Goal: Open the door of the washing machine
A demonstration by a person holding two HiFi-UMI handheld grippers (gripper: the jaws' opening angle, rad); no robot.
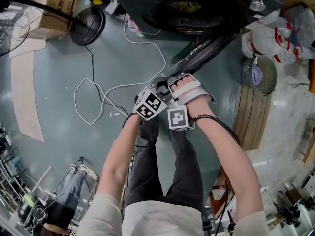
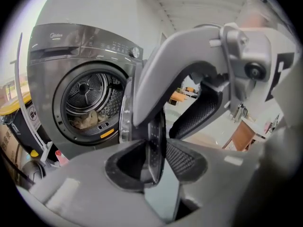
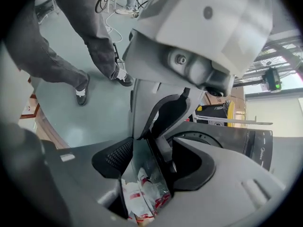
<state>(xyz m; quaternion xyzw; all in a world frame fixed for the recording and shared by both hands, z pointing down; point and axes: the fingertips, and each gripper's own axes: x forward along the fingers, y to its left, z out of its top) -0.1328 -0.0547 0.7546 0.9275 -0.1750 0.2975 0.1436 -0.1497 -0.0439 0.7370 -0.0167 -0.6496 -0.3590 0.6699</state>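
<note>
The grey washing machine (image 1: 192,9) stands at the top of the head view, its door (image 1: 202,48) swung out towards me. In the left gripper view the drum (image 2: 90,96) is uncovered, with laundry (image 2: 85,121) inside. The door's rim (image 2: 155,141) runs edge-on between the jaws of my left gripper (image 2: 156,162), lying by the right pad with a dark gap on the left. My right gripper (image 3: 151,162) grips the same door edge (image 3: 142,117), pads against it. Both grippers (image 1: 158,88) (image 1: 173,85) sit side by side at the door's free end.
A white cable (image 1: 98,97) loops over the floor at left, near a fan base (image 1: 87,24) and cardboard boxes (image 1: 54,9). Right of the machine lie plastic bags (image 1: 275,33), a basin (image 1: 261,75) and wooden boards (image 1: 251,112). Another person's legs (image 1: 74,181) show at bottom left.
</note>
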